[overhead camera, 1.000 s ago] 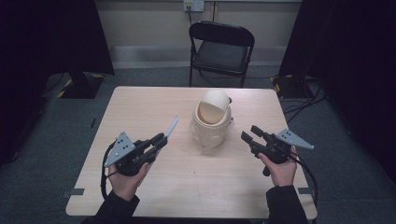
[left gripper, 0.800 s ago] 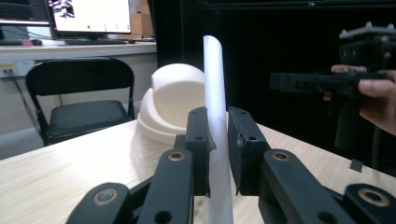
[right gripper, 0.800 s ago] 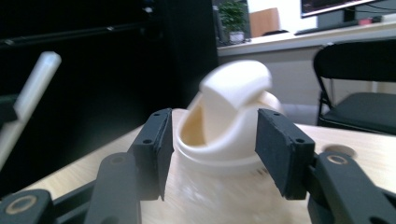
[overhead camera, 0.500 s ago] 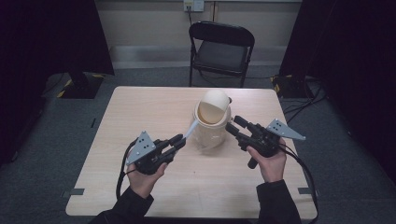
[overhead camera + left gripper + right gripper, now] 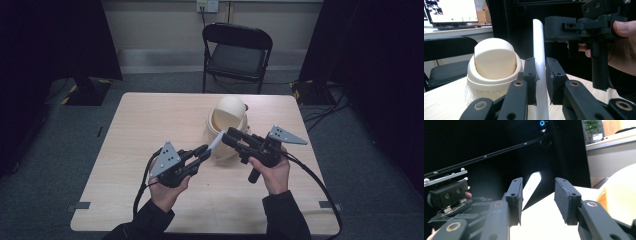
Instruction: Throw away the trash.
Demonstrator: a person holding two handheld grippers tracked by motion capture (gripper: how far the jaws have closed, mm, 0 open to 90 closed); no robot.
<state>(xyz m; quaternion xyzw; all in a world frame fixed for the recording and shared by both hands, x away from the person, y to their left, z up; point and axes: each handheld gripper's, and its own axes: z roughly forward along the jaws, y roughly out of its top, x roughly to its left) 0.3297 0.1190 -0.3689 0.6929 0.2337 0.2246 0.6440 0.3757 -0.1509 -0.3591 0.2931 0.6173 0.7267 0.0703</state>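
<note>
A cream swing-lid bin (image 5: 227, 116) stands on the table (image 5: 145, 125), right of middle. My left gripper (image 5: 204, 153) is shut on a flat white stick (image 5: 216, 141) that points up and right toward the bin. In the left gripper view the stick (image 5: 539, 45) rises between the pressed jaws of that gripper (image 5: 540, 68), with the bin (image 5: 495, 65) behind. My right gripper (image 5: 227, 136) is at the stick's far end, in front of the bin. Its jaws have just been closing. In the right gripper view they (image 5: 537, 187) still stand apart, the stick's tip (image 5: 532, 182) between them, untouched.
A black folding chair (image 5: 235, 55) stands beyond the table's far edge. Cables trail from both grippers over the table's near edge. The table's left half and near side are bare wood. Dark curtains hang on either side of the room.
Both hands have moved inward toward the bin. The left gripper brought the stick up to the right gripper's tips, and the right gripper's jaws narrowed.
</note>
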